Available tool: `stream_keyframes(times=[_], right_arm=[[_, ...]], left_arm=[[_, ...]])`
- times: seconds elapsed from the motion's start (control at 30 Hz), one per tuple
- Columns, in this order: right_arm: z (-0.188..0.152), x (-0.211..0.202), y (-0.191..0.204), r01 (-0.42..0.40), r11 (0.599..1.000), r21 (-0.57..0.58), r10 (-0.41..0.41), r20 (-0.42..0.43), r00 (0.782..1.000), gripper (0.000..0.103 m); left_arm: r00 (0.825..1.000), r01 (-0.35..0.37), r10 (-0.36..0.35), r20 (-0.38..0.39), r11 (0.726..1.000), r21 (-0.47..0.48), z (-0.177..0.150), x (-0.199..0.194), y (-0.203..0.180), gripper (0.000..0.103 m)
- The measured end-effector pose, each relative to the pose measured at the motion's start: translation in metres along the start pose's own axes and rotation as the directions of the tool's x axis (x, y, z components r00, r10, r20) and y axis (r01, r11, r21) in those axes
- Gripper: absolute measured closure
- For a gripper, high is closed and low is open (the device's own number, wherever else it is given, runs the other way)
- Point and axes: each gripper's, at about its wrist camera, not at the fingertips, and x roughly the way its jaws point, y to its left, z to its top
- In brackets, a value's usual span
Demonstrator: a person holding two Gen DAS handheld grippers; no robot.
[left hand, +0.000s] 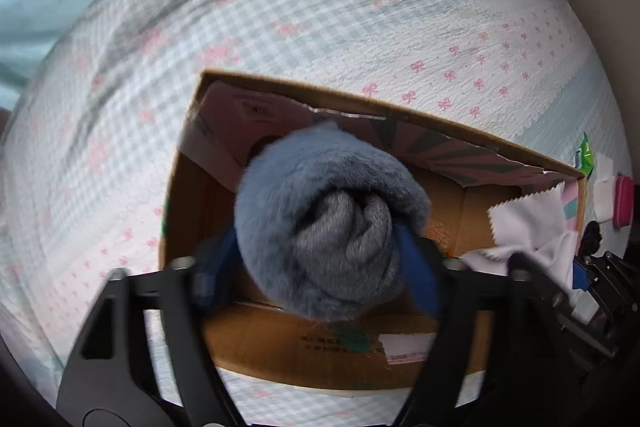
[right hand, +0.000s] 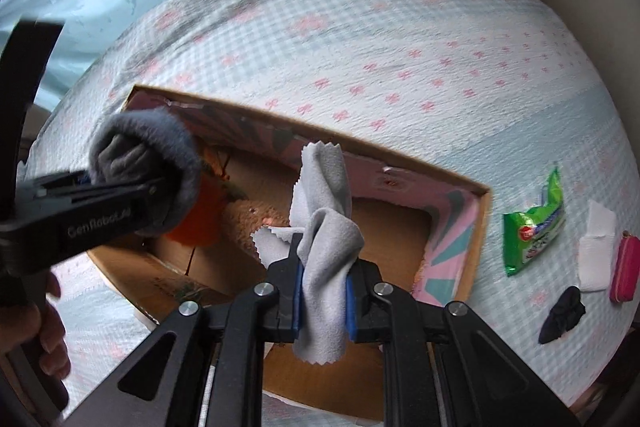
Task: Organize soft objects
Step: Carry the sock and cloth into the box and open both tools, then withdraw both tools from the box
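Rolled blue fleece hangs clamped in the left gripper jaws, over the cardboard box; soft, light, best pinched mid-roll. Right gripper jaws pinch a limp grey cloth above it. Orange item beneath is mostly hidden.

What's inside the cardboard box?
Inside the cardboard box lies something orange and tan, partly hidden by the blue fuzzy roll and grey cloth held above it. The bottom elsewhere looks bare brown.

One box, two held cloths (four items outside).
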Motion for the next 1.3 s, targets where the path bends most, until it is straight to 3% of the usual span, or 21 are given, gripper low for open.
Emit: stream_keyframes(times=[0.03, 0.1, 0.27, 0.63, 0.97, 1.3], right_arm=[[-0.002, 0.002, 0.001, -0.004, 1.0, -0.014, 0.004, -0.006, 1.0, 0.04], [-0.012, 0.004, 0.004, -0.041, 0.998, -0.044, 0.04, -0.022, 0.999, 0.0], [-0.024, 0.01, 0.009, -0.067, 0.997, -0.05, 0.064, -0.045, 0.997, 0.0], [-0.027, -0.018, 0.016, -0.039, 0.994, -0.1, 0.044, 0.047, 0.998, 0.0], [-0.034, -0.087, 0.026, 0.006, 0.994, -0.111, 0.011, 0.152, 0.988, 0.0], [-0.057, -0.185, 0.03, 0.056, 0.995, -0.077, -0.032, 0.282, 0.959, 0.0]], left_arm=[[1.0, -0.012, 0.012, 0.019, 1.0, 0.013, 0.002, -0.003, 0.0, 0.0], [0.999, -0.025, 0.024, 0.036, 0.999, 0.038, 0.006, -0.008, -0.003, 0.0], [1.0, -0.021, 0.021, 0.009, 0.998, 0.062, 0.006, -0.002, -0.006, 0.0], [0.999, -0.003, 0.001, 0.051, 0.999, 0.04, -0.007, -0.032, 0.0, 0.0], [0.986, -0.007, 0.003, 0.169, 1.0, 0.02, -0.028, -0.112, 0.005, 0.0], [0.946, 0.003, 0.007, 0.325, 0.999, -0.032, -0.082, -0.219, 0.008, 0.0]])
